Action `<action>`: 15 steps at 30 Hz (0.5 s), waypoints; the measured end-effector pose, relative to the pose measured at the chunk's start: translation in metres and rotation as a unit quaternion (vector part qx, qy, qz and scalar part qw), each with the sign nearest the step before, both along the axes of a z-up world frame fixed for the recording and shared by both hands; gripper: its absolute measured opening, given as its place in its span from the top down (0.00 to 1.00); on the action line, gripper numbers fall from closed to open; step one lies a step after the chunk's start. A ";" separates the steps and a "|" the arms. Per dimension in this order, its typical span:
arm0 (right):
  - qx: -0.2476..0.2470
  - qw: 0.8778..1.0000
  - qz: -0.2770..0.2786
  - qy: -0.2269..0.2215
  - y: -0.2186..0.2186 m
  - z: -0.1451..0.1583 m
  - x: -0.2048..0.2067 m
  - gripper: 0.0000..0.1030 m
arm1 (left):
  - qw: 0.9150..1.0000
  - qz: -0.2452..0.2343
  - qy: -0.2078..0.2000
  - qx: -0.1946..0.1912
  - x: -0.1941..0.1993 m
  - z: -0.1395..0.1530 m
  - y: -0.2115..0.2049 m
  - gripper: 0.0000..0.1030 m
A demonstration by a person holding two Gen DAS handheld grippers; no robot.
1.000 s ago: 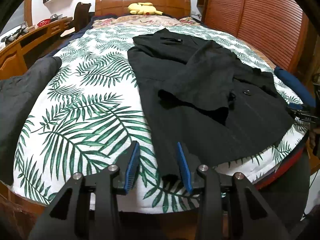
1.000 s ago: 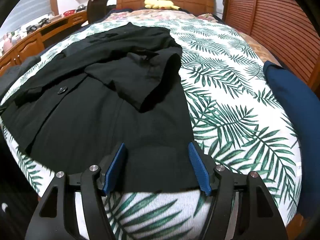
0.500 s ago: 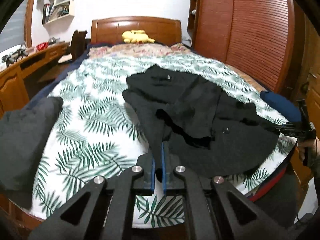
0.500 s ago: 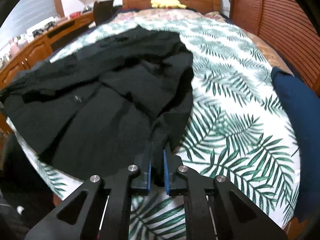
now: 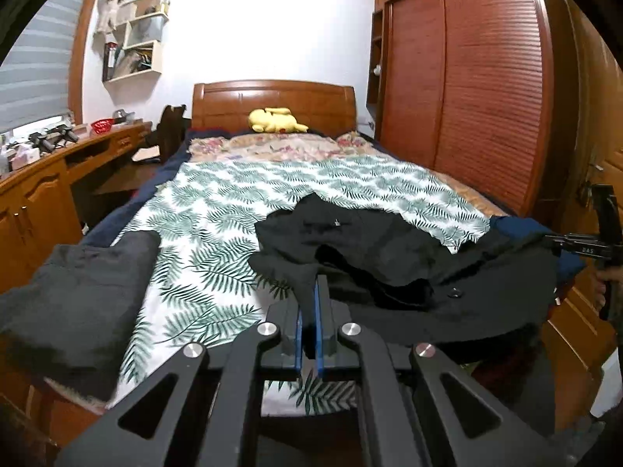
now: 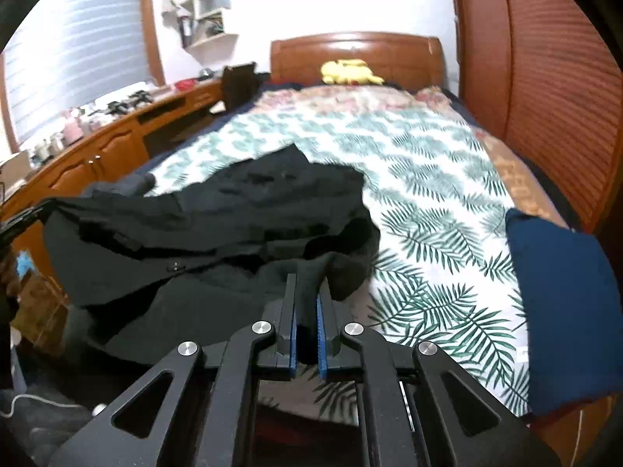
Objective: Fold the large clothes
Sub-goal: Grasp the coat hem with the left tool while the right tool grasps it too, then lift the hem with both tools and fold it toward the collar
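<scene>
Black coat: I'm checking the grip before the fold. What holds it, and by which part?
Both hold the black coat by its near hem: left hand-held gripper at one corner, right hand-held gripper at the other.

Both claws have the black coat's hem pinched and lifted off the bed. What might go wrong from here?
1. The folded-in sleeve lies loose on the black coat; carrying the hem forward may let it slide out of place.
2. The left claw and right claw each pinch only a narrow bit of fabric, which might slip under the coat's weight.
3. The leaf-print sheet may drag and wrinkle.
</scene>
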State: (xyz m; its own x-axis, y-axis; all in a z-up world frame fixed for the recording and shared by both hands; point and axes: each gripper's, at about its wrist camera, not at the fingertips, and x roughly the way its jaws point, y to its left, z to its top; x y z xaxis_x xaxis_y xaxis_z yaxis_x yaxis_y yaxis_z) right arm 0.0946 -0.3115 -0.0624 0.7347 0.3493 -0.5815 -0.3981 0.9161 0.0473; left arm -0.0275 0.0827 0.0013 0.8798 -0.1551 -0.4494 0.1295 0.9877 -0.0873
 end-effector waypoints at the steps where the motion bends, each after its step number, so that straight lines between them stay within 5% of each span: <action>1: 0.003 1.000 0.006 -0.003 0.001 0.004 -0.008 0.96 | 1.000 0.002 -0.003 -0.003 -0.008 0.002 0.003 0.98; 7: 0.009 0.999 0.033 -0.003 0.000 0.004 -0.040 0.96 | 1.000 0.011 0.005 -0.007 -0.035 -0.006 0.013 0.98; 15: 0.029 0.999 0.029 0.028 -0.006 -0.033 -0.016 0.96 | 0.998 0.032 0.042 -0.020 0.003 -0.037 0.019 0.98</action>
